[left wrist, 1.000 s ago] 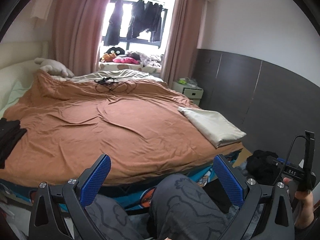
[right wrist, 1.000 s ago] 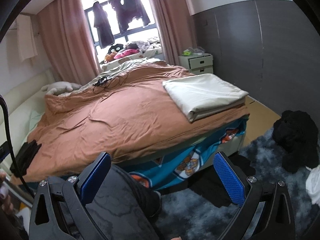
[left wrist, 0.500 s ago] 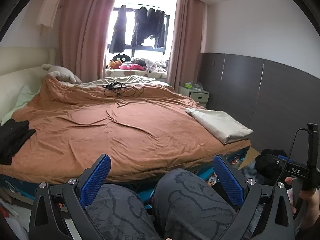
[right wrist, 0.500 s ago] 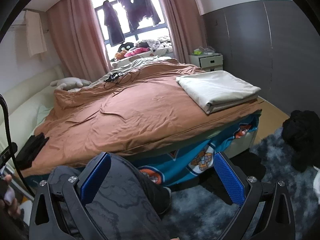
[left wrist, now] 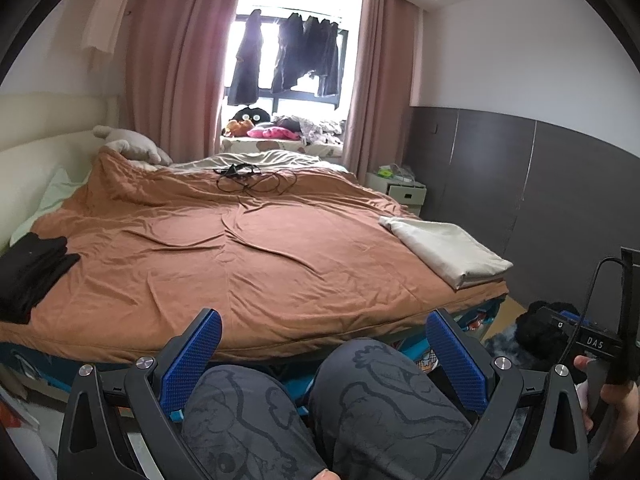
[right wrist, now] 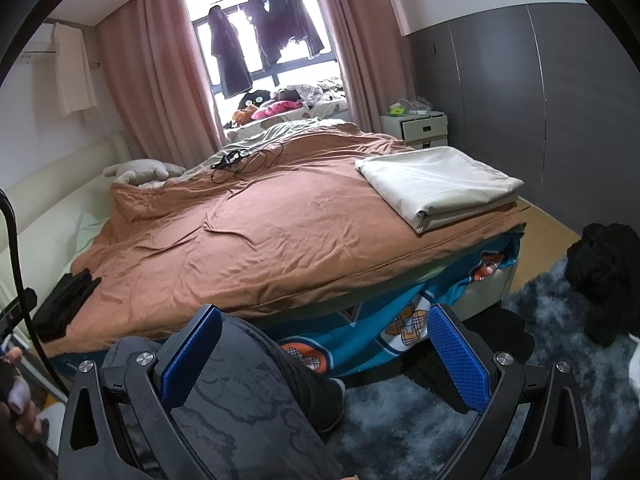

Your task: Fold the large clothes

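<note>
Both the left claw (left wrist: 324, 354) and right claw (right wrist: 325, 354) gape empty above the person's knees (left wrist: 360, 396), while black folded clothes (left wrist: 30, 270) lie at nine o'clock on the bed (left wrist: 260, 248).

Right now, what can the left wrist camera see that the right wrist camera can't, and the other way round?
Only the left wrist view shows both of the person's knees and the right hand holding the other gripper's handle at the frame's edge.

Only the right wrist view shows the grey shaggy rug and the teal patterned sheet hanging down the bed's side.

Both show the brown duvet, the folded cream sheet at its corner, the folded black garment at the opposite edge, the tangled cable, and open, empty jaws.
</note>
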